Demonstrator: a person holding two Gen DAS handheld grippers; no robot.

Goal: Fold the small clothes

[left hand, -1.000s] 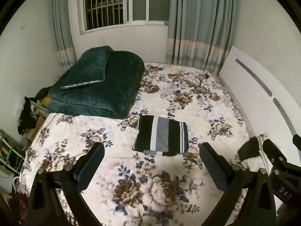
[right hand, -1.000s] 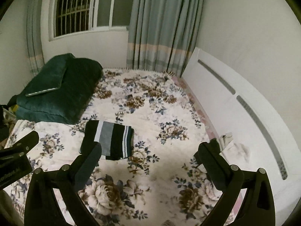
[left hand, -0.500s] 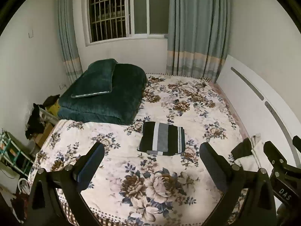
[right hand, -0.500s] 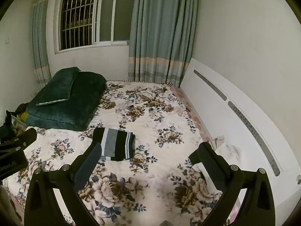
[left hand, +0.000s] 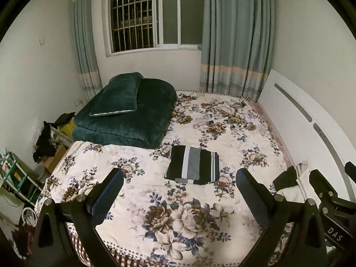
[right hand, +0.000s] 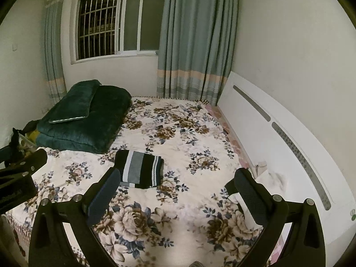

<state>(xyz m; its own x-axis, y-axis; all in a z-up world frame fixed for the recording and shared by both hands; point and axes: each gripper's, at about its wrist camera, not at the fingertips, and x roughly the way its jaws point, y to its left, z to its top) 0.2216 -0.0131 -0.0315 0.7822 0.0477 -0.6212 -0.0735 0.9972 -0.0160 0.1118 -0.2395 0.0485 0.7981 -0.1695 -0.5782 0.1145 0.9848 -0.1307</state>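
A folded garment [left hand: 193, 166] with black, grey and white stripes lies flat in the middle of the floral bedspread [left hand: 222, 129]; it also shows in the right wrist view [right hand: 139, 169]. My left gripper [left hand: 179, 185] is open and empty, held above the bed's near edge, well short of the garment. My right gripper [right hand: 175, 188] is open and empty, to the right of the left one and equally far back. A black and white pile of clothes [left hand: 293, 184] lies at the bed's right edge by the headboard, seen also in the right wrist view [right hand: 267, 178].
A folded dark green quilt with a pillow [left hand: 126, 109] fills the far left of the bed. A white headboard [left hand: 300, 120] runs along the right side. Curtains and a barred window [left hand: 153, 15] are behind. Clutter and a shelf [left hand: 15, 178] stand at the left of the bed.
Both grippers have drawn back and risen away from the bed, so the folded garment looks smaller and farther. Both stay open and empty.
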